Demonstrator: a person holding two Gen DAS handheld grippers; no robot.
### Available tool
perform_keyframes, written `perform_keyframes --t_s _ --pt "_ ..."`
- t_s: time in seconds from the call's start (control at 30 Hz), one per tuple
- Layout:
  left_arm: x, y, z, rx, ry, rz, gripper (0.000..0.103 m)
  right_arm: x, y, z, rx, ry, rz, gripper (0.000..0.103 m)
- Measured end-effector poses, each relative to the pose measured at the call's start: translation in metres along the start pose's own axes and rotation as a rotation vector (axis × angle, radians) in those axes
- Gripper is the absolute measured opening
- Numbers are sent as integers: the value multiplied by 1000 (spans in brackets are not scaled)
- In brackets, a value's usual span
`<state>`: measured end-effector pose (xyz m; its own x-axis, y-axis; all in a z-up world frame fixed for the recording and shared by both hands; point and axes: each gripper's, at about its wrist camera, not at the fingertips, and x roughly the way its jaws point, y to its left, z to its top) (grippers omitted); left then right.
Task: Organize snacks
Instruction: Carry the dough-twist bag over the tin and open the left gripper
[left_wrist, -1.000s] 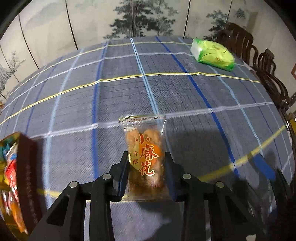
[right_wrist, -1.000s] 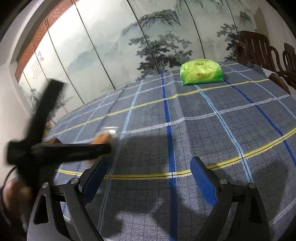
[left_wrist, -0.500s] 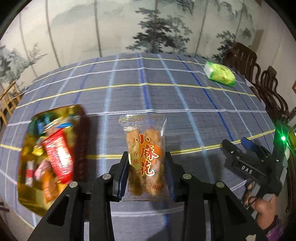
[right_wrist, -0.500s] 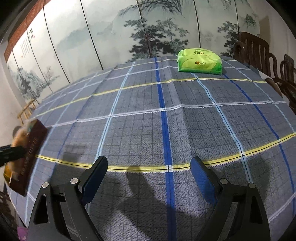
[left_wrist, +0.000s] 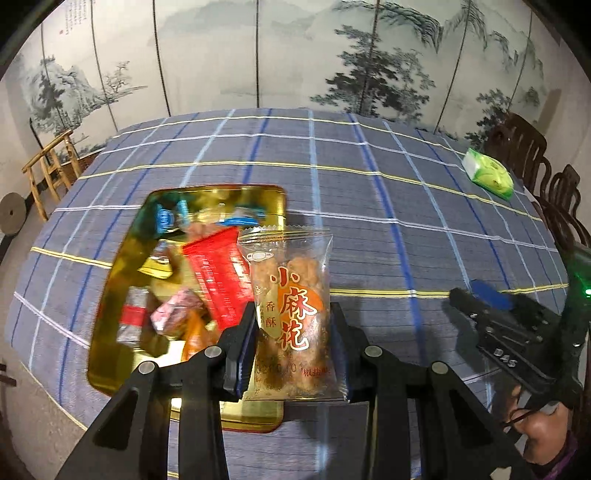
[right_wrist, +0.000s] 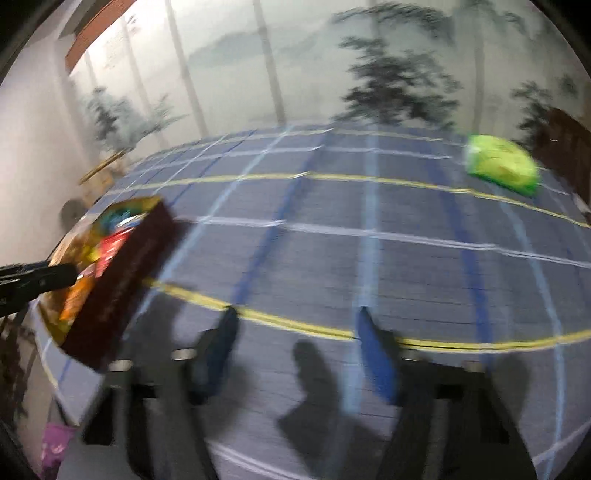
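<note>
Clear plastic snack packet (left_wrist: 291, 317), one, fried twists inside, red lettering; long axis runs forward along fingers, sealed top edge pointing away. Left hand-held gripper (left_wrist: 291, 354) clamped on packet's lower half, jaws narrowed to packet width, held above tabletop (left_wrist: 369, 221) at right edge of gold tin (left_wrist: 110, 306). One tin, several mixed wrapped snacks inside, count unclear. One green pack (left_wrist: 489, 173) far right. Right hand-held gripper (right_wrist: 295, 354) wide apart, holding nothing, view blurred.
</note>
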<state>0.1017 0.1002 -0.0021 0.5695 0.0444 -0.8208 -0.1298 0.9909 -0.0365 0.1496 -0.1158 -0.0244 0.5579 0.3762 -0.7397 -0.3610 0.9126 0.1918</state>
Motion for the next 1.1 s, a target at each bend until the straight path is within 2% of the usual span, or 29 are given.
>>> perform_keyframes --t_s 0.03,0.1,0.13,0.43,0.63,0.83,1.1 --pt "-1 5 0 -2 -4 5 32 7 11 1 -11 24 21 27" --pt "-2 14 -1 -7 -7 14 32 15 27 0 -43 37 31 14" --pt "-2 18 -2 -11 -7 20 32 15 38 -1 -63 30 48 13" --pt "2 55 -9 -58 1 30 32 3 112 5 -174 10 159 11" --pt "5 70 -15 -69 5 42 32 0 151 17 -218 -2 194 11" --pt "10 85 -19 -89 14 39 32 6 171 22 -246 5 196 11" --pt "14 93 -20 -82 -10 49 32 12 188 24 -246 3 186 11"
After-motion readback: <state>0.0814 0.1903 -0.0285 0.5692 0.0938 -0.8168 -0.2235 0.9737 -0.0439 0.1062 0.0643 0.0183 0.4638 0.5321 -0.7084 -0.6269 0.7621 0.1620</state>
